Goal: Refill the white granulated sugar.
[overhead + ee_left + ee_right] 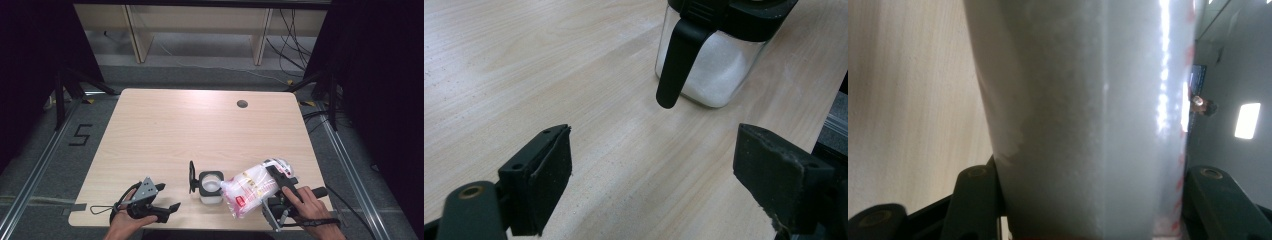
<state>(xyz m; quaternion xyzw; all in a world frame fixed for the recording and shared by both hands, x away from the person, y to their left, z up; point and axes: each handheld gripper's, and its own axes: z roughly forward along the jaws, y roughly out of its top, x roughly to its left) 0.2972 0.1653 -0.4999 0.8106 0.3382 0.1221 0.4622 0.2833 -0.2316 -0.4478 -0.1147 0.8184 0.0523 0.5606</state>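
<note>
Two jaws of the right gripper are clamped on a clear plastic bag of white granules w/ red print; in the right gripper view the bag sits squarely between both jaws, pressed on either side. High view: the bag is tilted, its lower end tipped toward the square clear glass jar w/ black rim, touching or just over the jar's opening; can't tell which. The jar stands on the light wood counter near the front edge, roughly centre, part full of white granules. Its round black lid is flipped open, standing upright on the jar's left side.

Left gripper: jaws wide apart, nothing between them. It rests low at the counter's front-left, held in the person's left hand, grey three-cornered plate on top, pointing toward the jar but clear of it. In the left gripper view the jar is ahead of the jaws, a black latch strap hanging down its side, white granules visible thru the glass.

Right hand grips the right gripper's handle at the counter's front-right. A small round grommet hole lies toward the far edge.
</note>
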